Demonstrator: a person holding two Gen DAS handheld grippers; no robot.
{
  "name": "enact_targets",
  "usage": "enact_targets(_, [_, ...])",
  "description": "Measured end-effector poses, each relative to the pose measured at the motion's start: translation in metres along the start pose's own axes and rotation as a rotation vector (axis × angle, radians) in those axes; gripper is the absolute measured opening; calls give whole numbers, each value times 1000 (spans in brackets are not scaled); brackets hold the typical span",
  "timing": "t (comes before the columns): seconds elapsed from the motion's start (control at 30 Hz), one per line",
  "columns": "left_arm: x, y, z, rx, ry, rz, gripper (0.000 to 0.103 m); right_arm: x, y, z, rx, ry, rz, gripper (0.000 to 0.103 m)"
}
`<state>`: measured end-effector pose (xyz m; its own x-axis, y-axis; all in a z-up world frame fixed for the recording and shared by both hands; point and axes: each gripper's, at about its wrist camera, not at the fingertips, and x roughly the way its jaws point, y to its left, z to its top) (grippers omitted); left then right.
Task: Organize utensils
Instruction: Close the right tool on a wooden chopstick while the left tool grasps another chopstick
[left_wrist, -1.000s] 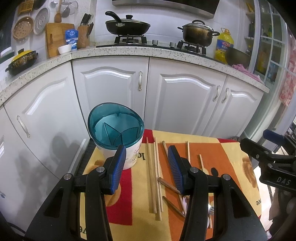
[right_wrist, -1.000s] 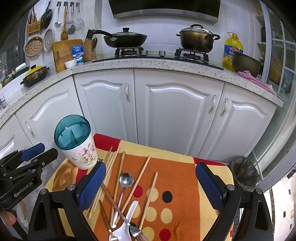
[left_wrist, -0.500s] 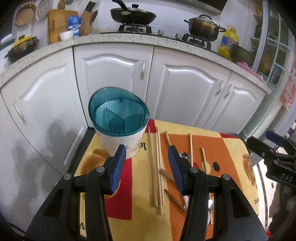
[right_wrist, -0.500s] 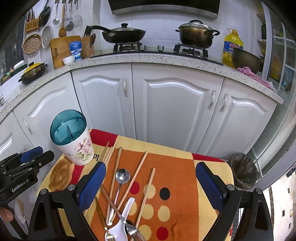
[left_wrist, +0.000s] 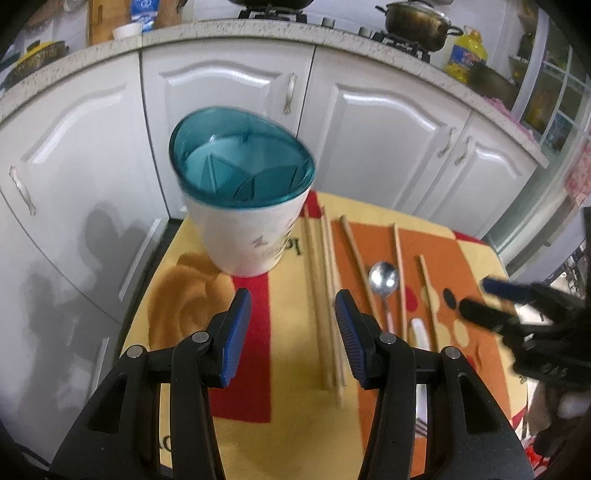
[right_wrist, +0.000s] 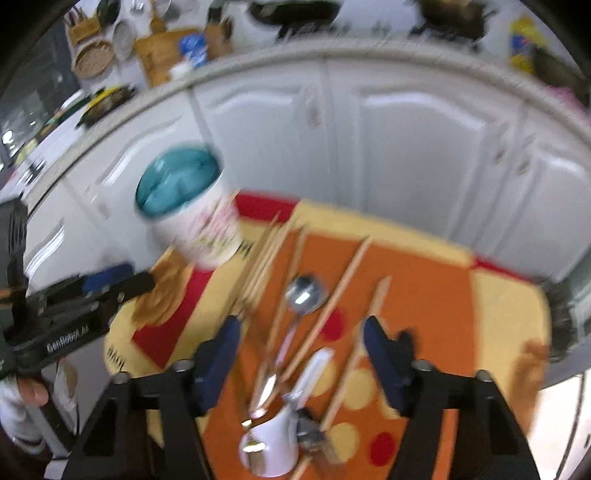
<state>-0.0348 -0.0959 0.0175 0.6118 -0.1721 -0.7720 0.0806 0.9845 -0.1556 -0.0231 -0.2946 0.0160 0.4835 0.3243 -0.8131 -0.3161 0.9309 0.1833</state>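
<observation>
Claws pointed steeply down at a patterned cloth (left_wrist: 280, 428) spread on a small table in front of white cabinet doors (left_wrist: 388, 122). Left claw (left_wrist: 291, 332) stood wide with nothing between its blue pads, hanging over the red and yellow part of the cloth, just in front of the cup (left_wrist: 243, 206). Right claw (right_wrist: 301, 354) was closing, its pads apart and pressing on nothing; the handles of the utensils lay below the gap. Cup: white wall, teal divided insert, upright at the cloth's far left corner. Chopsticks (left_wrist: 325, 295) lay just right of the cup, lengthwise and roughly side by side. Metal spoon (left_wrist: 384, 284) lay right of the cup among further chopsticks, bowl facing up. White ladle-like spoon (right_wrist: 273, 443) and fork (right_wrist: 314, 435) lay nearest the right claw, blurred. Kitchen counter (left_wrist: 221, 31) ran behind the cup, above the cabinet doors.
</observation>
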Motion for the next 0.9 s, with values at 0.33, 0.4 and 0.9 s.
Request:
enact_targets(0.33, [35,6,-6,9,93,-15,46,97,24,-9,-116,209,80,13])
enact_targets(0.4, [44,2,-7,17,113,-27,46,100,19,-11,-105,205,88,11])
enact_targets(0.9, [113,-23,0,70,215,-52,15,42,-83,-14,188,117,50,9])
